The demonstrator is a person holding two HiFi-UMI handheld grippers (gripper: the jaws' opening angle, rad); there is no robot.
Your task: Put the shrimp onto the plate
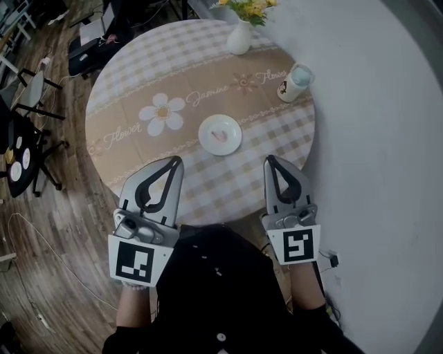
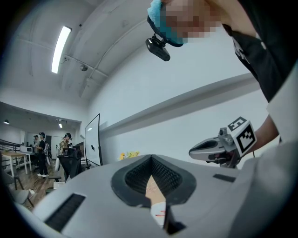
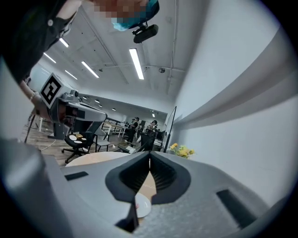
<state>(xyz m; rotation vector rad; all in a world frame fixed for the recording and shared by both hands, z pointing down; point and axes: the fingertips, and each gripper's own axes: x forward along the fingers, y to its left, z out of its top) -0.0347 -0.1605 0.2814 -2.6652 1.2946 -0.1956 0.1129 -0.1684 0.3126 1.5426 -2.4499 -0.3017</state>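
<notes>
Shrimp (image 1: 220,136) on white plate (image 1: 234,142), mid-counter (image 1: 228,188), left gripper (image 1: 177,161) at 7 o'clock, right gripper (image 1: 268,160) at 5, both closed, empty.

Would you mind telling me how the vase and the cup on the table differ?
The vase holds yellow flowers; the cup shows none. The vase is plain white; the cup bears a dark mark on its side. The vase stands at the table's far edge, the cup further right and nearer. Both are pale and stand apart from the plate.
</notes>
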